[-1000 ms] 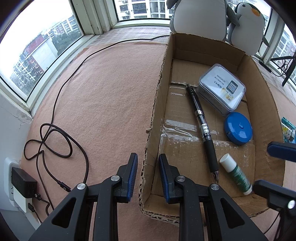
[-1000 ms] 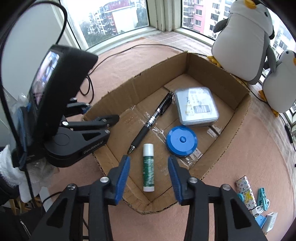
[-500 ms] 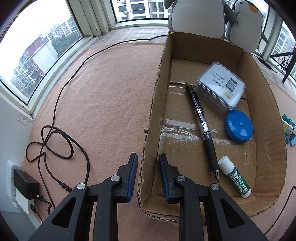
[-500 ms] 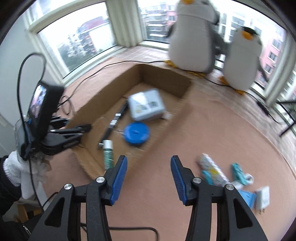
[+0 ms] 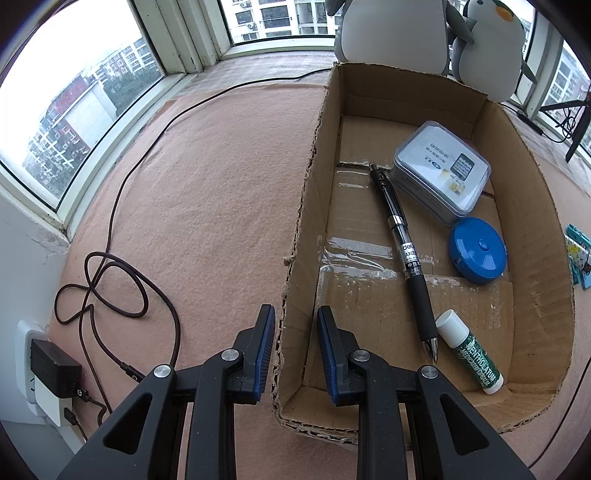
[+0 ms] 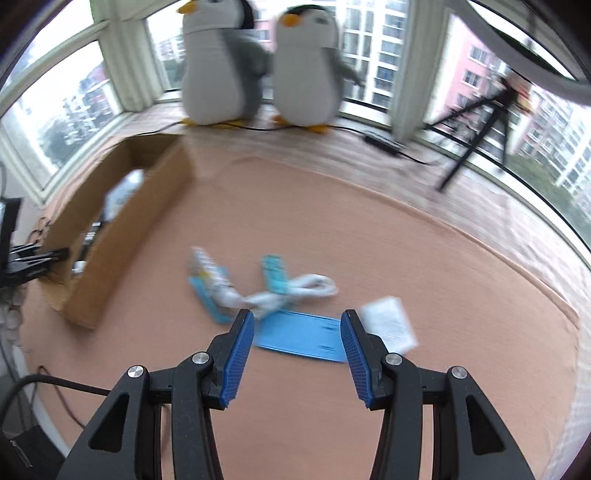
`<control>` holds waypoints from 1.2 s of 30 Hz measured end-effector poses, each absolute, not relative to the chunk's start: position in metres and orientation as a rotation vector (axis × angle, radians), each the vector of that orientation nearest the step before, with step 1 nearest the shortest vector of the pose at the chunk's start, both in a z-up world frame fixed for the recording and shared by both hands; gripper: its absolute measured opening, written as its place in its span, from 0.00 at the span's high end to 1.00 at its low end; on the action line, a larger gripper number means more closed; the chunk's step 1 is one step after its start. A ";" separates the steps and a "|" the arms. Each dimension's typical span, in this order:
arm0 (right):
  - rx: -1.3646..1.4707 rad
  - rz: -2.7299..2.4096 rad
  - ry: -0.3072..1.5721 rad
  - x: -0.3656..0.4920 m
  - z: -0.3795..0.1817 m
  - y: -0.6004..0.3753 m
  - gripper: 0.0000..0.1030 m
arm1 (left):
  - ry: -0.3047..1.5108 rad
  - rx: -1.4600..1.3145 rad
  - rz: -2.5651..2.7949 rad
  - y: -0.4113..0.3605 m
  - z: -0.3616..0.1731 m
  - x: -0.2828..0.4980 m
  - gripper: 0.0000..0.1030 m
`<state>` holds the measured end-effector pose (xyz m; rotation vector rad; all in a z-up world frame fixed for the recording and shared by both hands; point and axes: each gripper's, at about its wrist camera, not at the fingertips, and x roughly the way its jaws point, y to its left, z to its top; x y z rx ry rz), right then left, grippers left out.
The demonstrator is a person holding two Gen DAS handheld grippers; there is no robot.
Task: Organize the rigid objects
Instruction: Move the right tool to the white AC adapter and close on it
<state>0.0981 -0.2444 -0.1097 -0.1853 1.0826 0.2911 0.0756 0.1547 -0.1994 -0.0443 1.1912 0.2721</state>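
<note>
A shallow cardboard box with ragged, torn corrugated edges sits on a soft pink felt mat. The left gripper, black plastic with ribbed blue pads, is clamped on the box's near left wall, one pad outside and one inside. Strips of clear tape shine on the box floor. Inside lie a black pen with a clear barrel, a rounded rectangular tin with a printed white lid, a round blue disc-shaped case and a green tube with a white cap. A thin dark cable loops across the mat to a black plug at the left edge. Two plush penguins stand behind the box, their heads cut off.

The right gripper hangs over the mat, jaws apart with nothing between them, having just been opening. Below it lies a flat blue rectangular plate, beside a white coiled cord, a white card and teal patterned pieces. This view is motion-blurred, so those small things are hard to identify.
</note>
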 end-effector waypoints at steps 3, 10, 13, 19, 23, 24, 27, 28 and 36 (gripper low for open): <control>-0.200 0.246 1.098 0.105 -0.115 -0.265 0.54 | 1.191 -0.041 0.275 0.154 -0.200 0.075 0.76; -0.208 0.234 1.164 0.116 -0.134 -0.280 0.52 | 1.193 -0.036 0.281 0.152 -0.200 0.075 0.76; -0.213 0.237 1.190 0.121 -0.143 -0.280 0.52 | 1.193 -0.037 0.281 0.152 -0.200 0.075 0.76; -0.205 0.238 1.220 0.131 -0.157 -0.286 0.52 | 1.195 -0.037 0.282 0.152 -0.200 0.075 0.76; -0.186 0.230 1.229 0.137 -0.161 -0.292 0.52 | 1.195 -0.037 0.282 0.152 -0.200 0.075 0.76; -0.182 0.230 1.233 0.138 -0.162 -0.293 0.52 | 1.195 -0.035 0.282 0.153 -0.200 0.075 0.76; -0.184 0.226 1.241 0.141 -0.165 -0.293 0.52 | 1.195 -0.036 0.282 0.153 -0.200 0.075 0.76; -0.188 0.225 1.244 0.142 -0.166 -0.293 0.52 | 1.195 -0.036 0.282 0.153 -0.200 0.075 0.76; -0.176 0.227 1.255 0.146 -0.172 -0.289 0.62 | 1.193 -0.044 0.283 0.154 -0.200 0.076 0.76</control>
